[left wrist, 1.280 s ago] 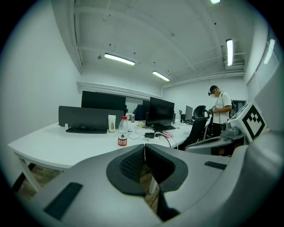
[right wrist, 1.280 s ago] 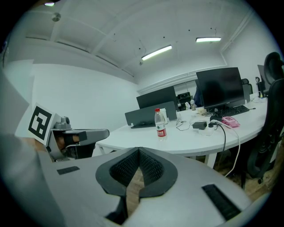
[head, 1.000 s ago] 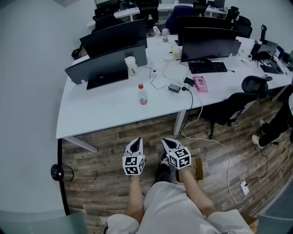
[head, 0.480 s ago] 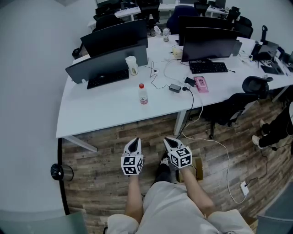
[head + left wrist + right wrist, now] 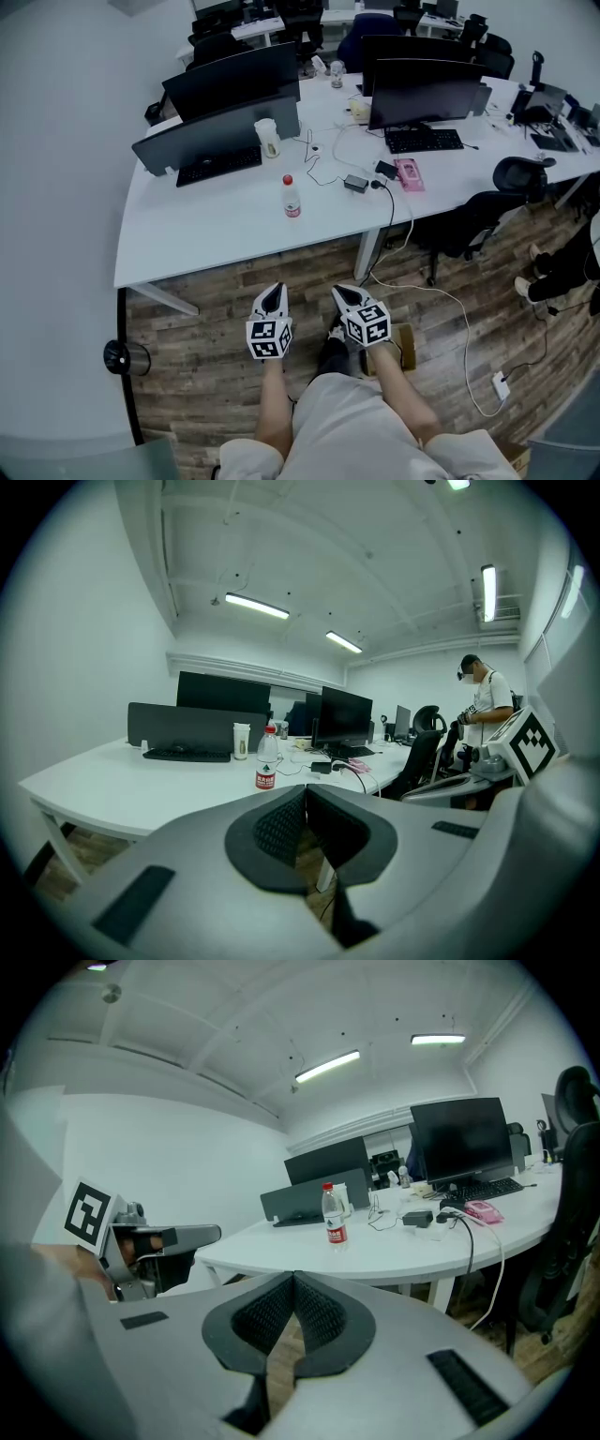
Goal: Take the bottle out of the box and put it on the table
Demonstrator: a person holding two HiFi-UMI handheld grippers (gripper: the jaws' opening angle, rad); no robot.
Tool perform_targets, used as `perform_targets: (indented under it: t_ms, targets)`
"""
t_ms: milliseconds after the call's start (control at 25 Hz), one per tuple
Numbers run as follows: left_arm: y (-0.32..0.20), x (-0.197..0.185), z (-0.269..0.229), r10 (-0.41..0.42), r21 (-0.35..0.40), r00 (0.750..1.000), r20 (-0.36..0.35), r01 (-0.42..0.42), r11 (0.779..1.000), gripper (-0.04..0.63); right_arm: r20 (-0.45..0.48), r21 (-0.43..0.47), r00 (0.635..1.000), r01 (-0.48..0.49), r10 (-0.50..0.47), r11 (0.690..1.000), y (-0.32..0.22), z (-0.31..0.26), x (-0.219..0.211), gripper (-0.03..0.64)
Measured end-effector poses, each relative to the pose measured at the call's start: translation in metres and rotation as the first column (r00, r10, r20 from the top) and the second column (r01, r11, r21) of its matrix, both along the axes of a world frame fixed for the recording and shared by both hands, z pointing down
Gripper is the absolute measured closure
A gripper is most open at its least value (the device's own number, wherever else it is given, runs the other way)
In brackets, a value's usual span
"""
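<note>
A clear plastic bottle (image 5: 292,197) with a red cap and red label stands upright on the white table (image 5: 216,234). It also shows in the left gripper view as the bottle (image 5: 267,759) and in the right gripper view as the bottle (image 5: 334,1213). Both grippers hang over the wooden floor, well short of the table. My left gripper (image 5: 273,293) is shut and empty, its tips meeting (image 5: 304,791). My right gripper (image 5: 343,293) is shut and empty too (image 5: 292,1277). A cardboard box (image 5: 403,343) lies on the floor by my right hand, mostly hidden.
Monitors (image 5: 230,98), keyboards (image 5: 217,161), a cup (image 5: 268,137), a pink pack (image 5: 410,172) and cables crowd the table's far half. An office chair (image 5: 478,220) stands at the right, a black bin (image 5: 122,356) at the left. Another person (image 5: 483,710) stands at the right.
</note>
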State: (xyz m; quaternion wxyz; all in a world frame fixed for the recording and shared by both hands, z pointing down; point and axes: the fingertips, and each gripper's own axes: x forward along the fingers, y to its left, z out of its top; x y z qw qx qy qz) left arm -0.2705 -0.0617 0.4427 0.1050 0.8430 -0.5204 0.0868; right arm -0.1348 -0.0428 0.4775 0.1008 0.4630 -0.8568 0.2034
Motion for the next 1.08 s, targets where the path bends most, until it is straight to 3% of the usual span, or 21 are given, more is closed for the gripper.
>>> perform_targets:
  t_ms: [160,1080]
  targets:
    - [-0.006,0.004,-0.007,0.013,0.005,1.000,0.006,-0.013,1.000,0.580,0.009,0.041,1.000,-0.018,0.018,0.999,-0.004,-0.010,0.004,0.577]
    - [-0.001,0.007,-0.007,0.055,0.009,0.998,0.011,-0.055,0.998,0.580,0.041,0.009,0.998,-0.040,0.039,0.999,0.008,0.001,0.002,0.577]
